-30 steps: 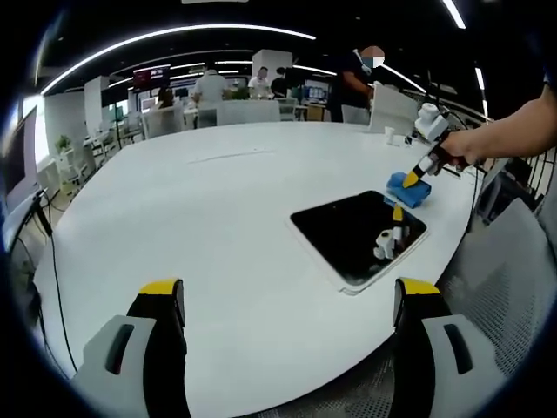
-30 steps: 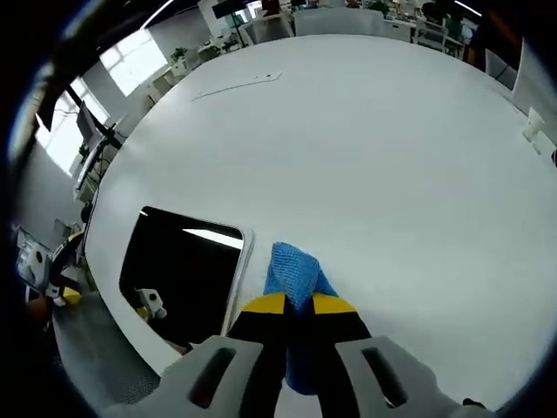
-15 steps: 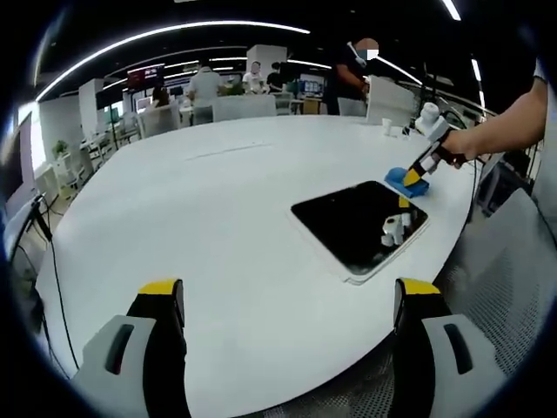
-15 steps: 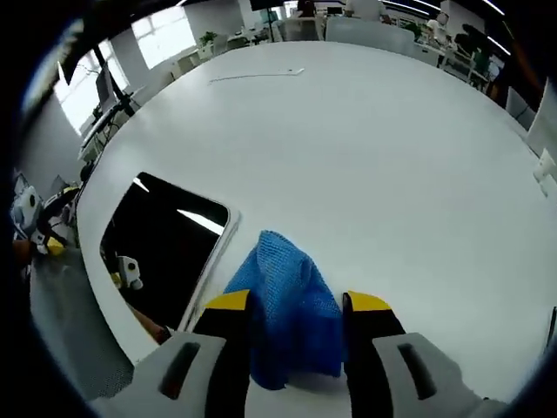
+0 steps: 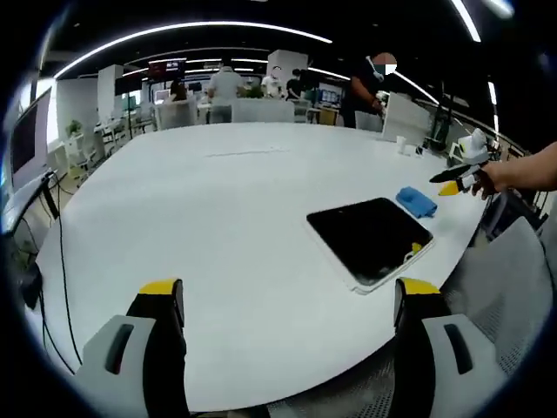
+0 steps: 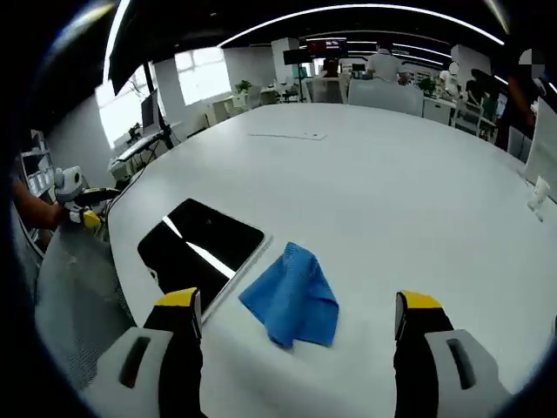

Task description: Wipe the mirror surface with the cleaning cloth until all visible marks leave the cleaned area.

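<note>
We are holding the left gripper (image 5: 283, 300) wide open and empty over the near table (image 5: 200, 200). The mirror (image 6: 202, 247) is lying flat near the edge, the cloth (image 6: 293, 296) just beside it, released. Our right gripper (image 6: 296, 313) is also gaping, empty. We see no containers. Next, we judge, we are regrasping the cloth or finishing.

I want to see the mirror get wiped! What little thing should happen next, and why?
Probably bring the right hand-held gripper down onto the blue cloth and close on it. Its jaws are open, and the cloth lies loose on the white table beside the mirror, touching nothing that could wipe with it.
</note>
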Available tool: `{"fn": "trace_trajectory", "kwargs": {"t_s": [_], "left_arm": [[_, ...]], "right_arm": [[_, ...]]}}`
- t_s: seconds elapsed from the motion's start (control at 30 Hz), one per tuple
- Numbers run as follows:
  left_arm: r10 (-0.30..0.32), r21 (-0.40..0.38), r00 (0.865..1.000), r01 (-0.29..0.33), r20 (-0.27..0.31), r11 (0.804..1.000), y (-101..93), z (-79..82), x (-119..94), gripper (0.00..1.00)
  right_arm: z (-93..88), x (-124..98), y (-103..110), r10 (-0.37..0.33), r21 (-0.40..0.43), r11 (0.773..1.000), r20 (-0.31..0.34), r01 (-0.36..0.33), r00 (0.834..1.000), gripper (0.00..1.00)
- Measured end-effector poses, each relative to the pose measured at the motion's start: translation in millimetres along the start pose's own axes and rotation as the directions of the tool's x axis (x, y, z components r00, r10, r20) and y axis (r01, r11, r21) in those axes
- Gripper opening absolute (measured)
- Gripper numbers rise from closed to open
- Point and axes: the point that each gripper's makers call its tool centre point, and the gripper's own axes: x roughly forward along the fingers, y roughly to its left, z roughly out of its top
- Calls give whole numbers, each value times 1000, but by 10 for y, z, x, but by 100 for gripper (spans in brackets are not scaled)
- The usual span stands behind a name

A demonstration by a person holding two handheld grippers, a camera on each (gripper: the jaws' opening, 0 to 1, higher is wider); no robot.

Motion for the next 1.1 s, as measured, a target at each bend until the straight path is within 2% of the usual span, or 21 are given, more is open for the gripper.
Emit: {"fn": "trace_trajectory", "kwargs": {"t_s": [0.13,0.17,0.2,0.23,0.27,0.33,0.4,0.47,0.53,0.57,0.63,0.7,0.73,0.8,0.83,0.9,0.97,1.0,1.03,1.07,1.1], "left_arm": [[-50,90,999,50,-7,995,177,68,-91,99],[-52,118,997,57,-53,991,229,36,-103,99],[-71,136,994,82,-82,987,215,35,-124,99],[-114,161,991,125,-73,979,149,138,-178,99],[-137,176,989,144,-49,974,107,238,-221,99],[-189,161,981,194,-50,968,27,341,-342,99],[-204,192,976,214,-71,958,13,346,-420,99],[-200,194,977,211,-77,958,64,256,-394,99],[-165,202,982,181,-92,963,97,179,-358,99],[-136,189,989,144,-55,971,128,230,-340,99],[-135,112,991,133,14,985,96,293,-303,99],[-150,113,989,148,10,983,31,316,-301,99],[-124,132,991,116,54,984,27,401,-298,99],[-118,119,993,115,25,986,2,346,-296,99],[-115,124,993,109,40,986,2,337,-298,99],[-108,102,993,102,52,990,16,305,-266,99],[-101,102,994,96,46,990,6,251,-240,99],[-99,104,994,94,44,990,-8,224,-221,99],[-104,107,994,99,41,989,-21,201,-214,99],[-106,105,994,102,35,989,-38,172,-209,99],[-113,99,993,109,30,989,-49,145,-210,99]], "right_arm": [[-197,-145,-14,-40,8,999,-25,40,999,98],[-243,-191,-10,-49,2,999,-29,49,998,98],[-280,-230,-11,-55,8,998,-45,55,997,98],[-307,-287,11,-55,12,998,-55,55,997,98],[-304,-326,16,-54,-10,999,-48,53,997,98],[-306,-404,-44,-63,-106,993,-69,55,996,98],[-268,-461,-61,-47,-122,992,-46,41,998,98],[-277,-517,-102,-49,-131,991,-52,42,997,98],[-251,-537,-120,-32,-197,980,-35,25,999,98],[-288,-566,-122,-23,-219,976,-65,9,998,98],[-170,-636,-108,-3,-164,986,-8,2,1000,98],[-218,-666,-83,26,-166,986,-30,-31,999,98],[-243,-672,-90,17,-161,987,-26,-21,1000,98],[-332,-656,-75,-4,-103,995,-30,1,1000,98],[-352,-639,12,18,-60,998,-17,-19,1000,98],[-376,-598,-9,-14,-162,987,-1,14,1000,98],[-437,-552,-3,-32,-94,995,-1,32,999,98],[-475,-522,62,-7,-30,1000,-8,6,1000,98],[-478,-518,130,22,-33,999,-14,-23,1000,98],[-507,-531,210,61,-107,992,-55,-66,997,98],[-464,-553,198,43,-169,984,-44,-50,998,98]]}}
